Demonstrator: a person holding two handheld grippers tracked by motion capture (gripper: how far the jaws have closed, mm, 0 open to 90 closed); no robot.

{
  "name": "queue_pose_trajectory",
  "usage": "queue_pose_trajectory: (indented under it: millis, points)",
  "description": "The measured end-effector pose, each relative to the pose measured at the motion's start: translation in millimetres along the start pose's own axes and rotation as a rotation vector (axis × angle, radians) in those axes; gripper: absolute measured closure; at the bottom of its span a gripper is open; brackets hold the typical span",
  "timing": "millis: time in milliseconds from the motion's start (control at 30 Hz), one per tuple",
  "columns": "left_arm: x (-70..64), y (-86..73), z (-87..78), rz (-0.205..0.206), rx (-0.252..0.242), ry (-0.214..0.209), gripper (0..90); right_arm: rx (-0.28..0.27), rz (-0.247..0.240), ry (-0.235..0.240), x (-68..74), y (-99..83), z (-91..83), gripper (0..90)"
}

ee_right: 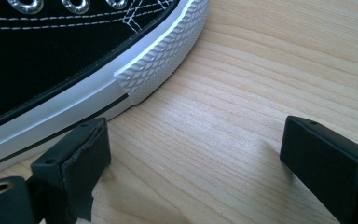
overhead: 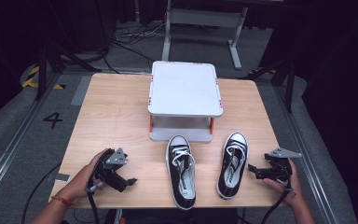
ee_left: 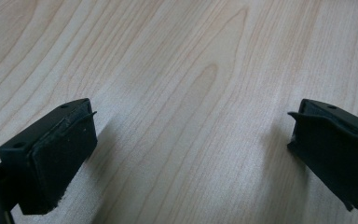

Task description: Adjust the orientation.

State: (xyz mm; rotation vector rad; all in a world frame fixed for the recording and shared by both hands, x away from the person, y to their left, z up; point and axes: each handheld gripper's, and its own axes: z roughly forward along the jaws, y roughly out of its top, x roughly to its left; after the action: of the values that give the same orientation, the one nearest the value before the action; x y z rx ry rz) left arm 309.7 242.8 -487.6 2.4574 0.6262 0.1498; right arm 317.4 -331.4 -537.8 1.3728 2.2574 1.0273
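High view: lying toes-away, right shoe (overhead: 232, 164) just left of right gripper (overhead: 256, 172), jaws gaping wide, empty; left gripper (overhead: 128, 182) likewise spread, resting farther from left shoe (overhead: 181, 170).

Both forearms are bare, with no sleeves. An orange-red band circles the wrist at lower left of the high view. The left gripper (overhead: 129, 181) and right gripper (overhead: 252, 170) are black, each topped by a grey three-cornered plate and trailing a black cable toward the bottom edge. In the gripper views the jaws are blocky black pieces with matte pads and small screw holes.
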Motion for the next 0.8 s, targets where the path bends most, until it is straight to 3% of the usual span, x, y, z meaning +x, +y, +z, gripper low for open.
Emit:
queue_pose_trajectory:
  millis: [200,267,367,500,600,733,767,800]
  points:
    - [-4.1,-3.0,-2.5,-0.014,-0.003,0.018,1.8,0.001,0.0,0.001,0.0,0.1,0.0,8.9]
    - [-7.4,-5.5,-5.5,-0.005,-0.025,0.011,10.5,0.001,0.0,0.001,-0.1,0.1,0.0,8.9]
    - [-10.6,-5.5,-8.3,-0.008,-0.015,0.012,12.6,0.001,0.001,0.0,0.0,0.1,-0.1,8.9]
    - [-17.4,-3.1,-10.1,0.039,0.01,-0.031,15.8,0.001,0.003,-0.001,0.3,0.0,-0.1,8.9]
    - [-25.3,2.9,-14.1,0.071,0.0,-0.065,25.2,0.001,0.003,-0.001,0.3,0.0,-0.1,8.9]
    - [-35.4,17.3,-14.0,0.074,-0.008,-0.07,25.5,0.001,0.003,-0.001,0.3,0.0,-0.1,8.9]
    - [-44.4,28.2,-10.8,0.096,0.001,-0.077,25.6,0.001,0.002,-0.001,0.2,0.0,-0.1,8.9]
    - [-44.4,28.2,-10.8,0.096,0.001,-0.077,26.2,0.001,0.002,-0.001,0.2,0.0,-0.1,8.9]
